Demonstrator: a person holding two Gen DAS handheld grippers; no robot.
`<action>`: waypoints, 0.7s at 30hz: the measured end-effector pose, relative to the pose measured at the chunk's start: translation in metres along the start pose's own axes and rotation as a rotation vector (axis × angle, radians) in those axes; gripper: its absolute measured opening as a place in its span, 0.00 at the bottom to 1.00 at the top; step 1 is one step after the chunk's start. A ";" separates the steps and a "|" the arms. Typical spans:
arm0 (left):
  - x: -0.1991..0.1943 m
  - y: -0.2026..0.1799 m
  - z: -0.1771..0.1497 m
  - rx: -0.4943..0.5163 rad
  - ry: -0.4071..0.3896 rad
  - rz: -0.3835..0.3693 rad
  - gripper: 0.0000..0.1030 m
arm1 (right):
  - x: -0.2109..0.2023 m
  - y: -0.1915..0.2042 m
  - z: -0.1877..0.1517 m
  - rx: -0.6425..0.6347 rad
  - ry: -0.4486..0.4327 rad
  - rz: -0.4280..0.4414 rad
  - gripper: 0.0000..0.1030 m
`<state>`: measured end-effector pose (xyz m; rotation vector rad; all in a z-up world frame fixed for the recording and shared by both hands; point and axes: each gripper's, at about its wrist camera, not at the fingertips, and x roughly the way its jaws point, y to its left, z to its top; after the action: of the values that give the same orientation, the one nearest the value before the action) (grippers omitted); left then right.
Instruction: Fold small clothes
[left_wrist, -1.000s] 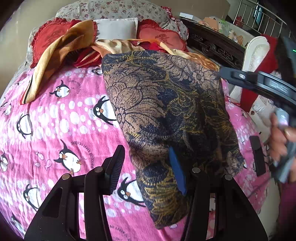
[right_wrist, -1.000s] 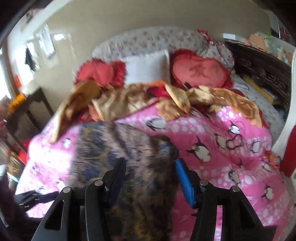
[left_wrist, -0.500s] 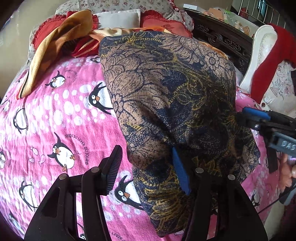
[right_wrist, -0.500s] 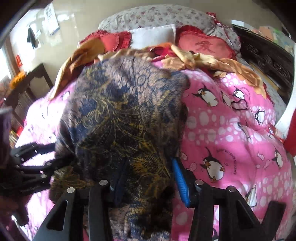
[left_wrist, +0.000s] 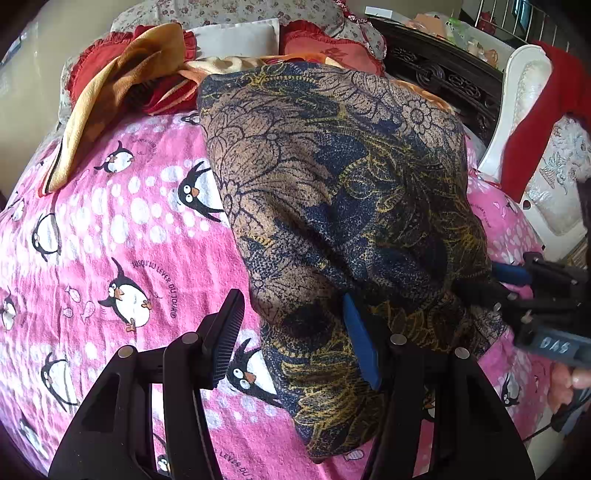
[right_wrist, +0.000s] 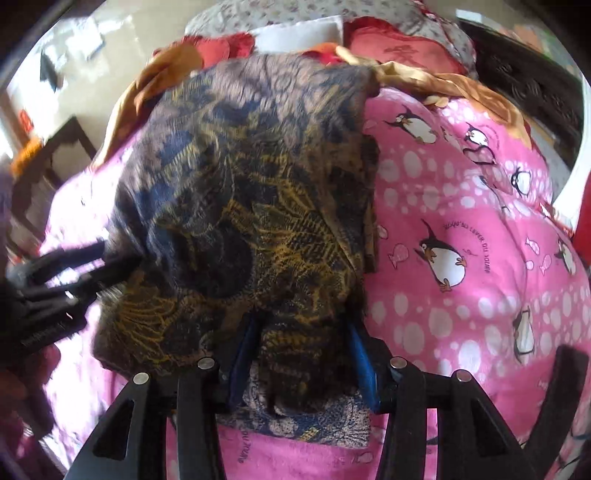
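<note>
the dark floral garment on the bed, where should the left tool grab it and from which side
Probably the near left corner of the dark floral garment, from the near edge of the penguin quilt. The left tool straddles that edge there, one pad buried in cloth, the other clear; the right tool has the near right corner.

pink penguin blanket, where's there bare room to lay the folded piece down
Bare patches of the pink penguin blanket lie left of the dark floral garment, below the orange cloth, and right of the garment towards the white chair. The head end is crowded with cloths and red pillows.
</note>
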<state>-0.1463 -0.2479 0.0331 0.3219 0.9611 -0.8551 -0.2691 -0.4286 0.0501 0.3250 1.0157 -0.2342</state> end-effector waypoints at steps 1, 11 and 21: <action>-0.001 0.001 0.001 -0.003 0.000 0.000 0.54 | -0.005 0.000 0.003 0.004 -0.013 0.012 0.45; -0.010 0.018 0.018 -0.068 -0.058 -0.021 0.54 | -0.040 0.023 0.070 -0.041 -0.284 0.030 0.48; 0.007 0.046 0.021 -0.184 -0.030 -0.208 0.72 | -0.008 -0.029 0.094 0.094 -0.268 0.062 0.77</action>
<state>-0.0974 -0.2343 0.0333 0.0511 1.0489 -0.9491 -0.2087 -0.4899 0.0986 0.3981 0.7302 -0.2624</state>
